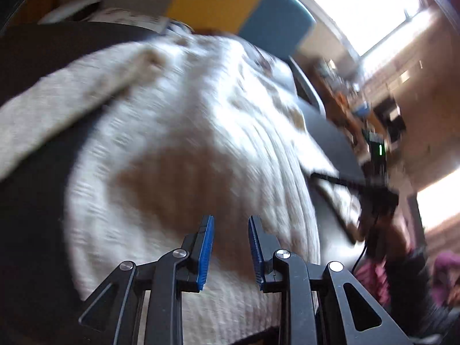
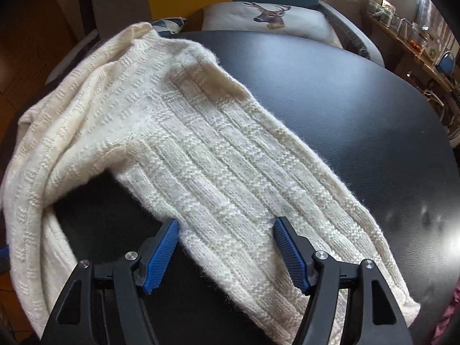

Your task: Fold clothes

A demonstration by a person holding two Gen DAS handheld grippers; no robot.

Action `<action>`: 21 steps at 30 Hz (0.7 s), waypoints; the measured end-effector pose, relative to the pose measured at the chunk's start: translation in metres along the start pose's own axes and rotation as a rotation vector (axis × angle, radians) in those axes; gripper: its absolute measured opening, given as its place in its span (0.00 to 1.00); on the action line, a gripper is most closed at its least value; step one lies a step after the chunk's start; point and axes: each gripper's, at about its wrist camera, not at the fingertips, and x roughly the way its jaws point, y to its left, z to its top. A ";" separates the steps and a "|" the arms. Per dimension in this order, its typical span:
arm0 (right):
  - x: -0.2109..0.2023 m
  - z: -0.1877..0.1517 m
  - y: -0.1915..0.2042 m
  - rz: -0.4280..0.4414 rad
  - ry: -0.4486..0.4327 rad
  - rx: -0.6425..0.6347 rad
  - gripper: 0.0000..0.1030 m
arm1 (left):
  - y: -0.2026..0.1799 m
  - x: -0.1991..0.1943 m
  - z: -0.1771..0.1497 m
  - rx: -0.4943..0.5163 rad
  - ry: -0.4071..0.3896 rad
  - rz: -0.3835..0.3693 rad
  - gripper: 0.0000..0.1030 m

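While both claws gape, right claw (image 2: 225, 244) hovers over sweater (image 2: 201, 149).

Looks like somebody's living room: a round black table (image 2: 345, 109), an armchair (image 2: 353, 37) with a deer-print cushion (image 2: 267, 17) behind it, wood floor (image 2: 34, 28), and a cluttered side shelf (image 2: 414, 40) by the bright window (image 1: 359, 3).
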 end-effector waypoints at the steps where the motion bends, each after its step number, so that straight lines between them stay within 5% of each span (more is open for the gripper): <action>1: -0.001 -0.002 -0.009 -0.017 0.004 0.011 0.68 | -0.011 0.006 -0.004 0.043 0.012 -0.003 0.25; 4: -0.015 -0.009 -0.022 -0.019 -0.003 0.044 0.69 | -0.033 0.017 -0.009 0.135 0.043 -0.008 0.29; 8: -0.054 -0.036 0.016 0.410 -0.051 -0.039 0.69 | -0.035 0.016 -0.015 0.156 0.071 -0.021 0.31; 10: -0.056 -0.049 0.044 0.479 -0.032 -0.110 0.69 | -0.034 0.009 -0.024 0.149 0.071 -0.028 0.34; 15: -0.027 -0.063 0.098 0.457 0.042 -0.219 0.69 | -0.025 0.010 -0.035 0.113 0.095 0.046 0.36; 21: -0.014 -0.058 0.142 0.228 -0.052 -0.482 0.73 | -0.007 0.011 -0.040 0.052 0.099 0.027 0.36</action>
